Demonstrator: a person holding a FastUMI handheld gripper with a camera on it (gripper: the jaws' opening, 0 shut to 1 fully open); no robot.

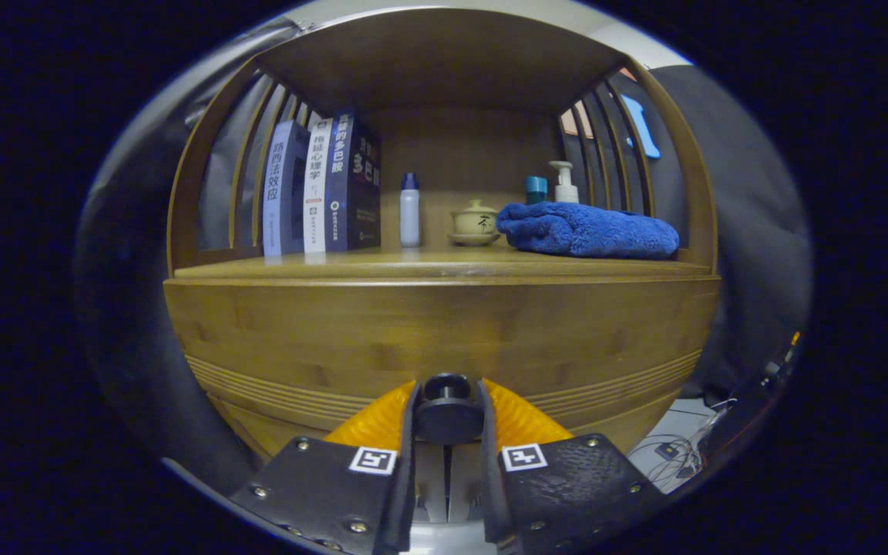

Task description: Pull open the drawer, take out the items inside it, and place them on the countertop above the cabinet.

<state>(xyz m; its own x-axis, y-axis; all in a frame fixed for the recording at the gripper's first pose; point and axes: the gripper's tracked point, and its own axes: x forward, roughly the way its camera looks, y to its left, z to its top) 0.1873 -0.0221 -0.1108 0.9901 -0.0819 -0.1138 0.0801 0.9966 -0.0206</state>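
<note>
A wooden cabinet fills the view, with its drawer front [444,339] right before me and closed. A round dark knob [448,416] sticks out low on the drawer front. My gripper [448,405] is shut on that knob, one finger pressing each side of it. Above the drawer front runs the countertop [428,267], a wooden shelf surface. The drawer's inside is hidden.
On the countertop stand three books [324,189] at the left, a small white bottle [410,210], a lidded ceramic cup [475,222], a folded blue towel [586,230], and behind it a pump bottle [565,183]. Slatted wooden sides close the shelf. Cables [675,451] lie on the floor at right.
</note>
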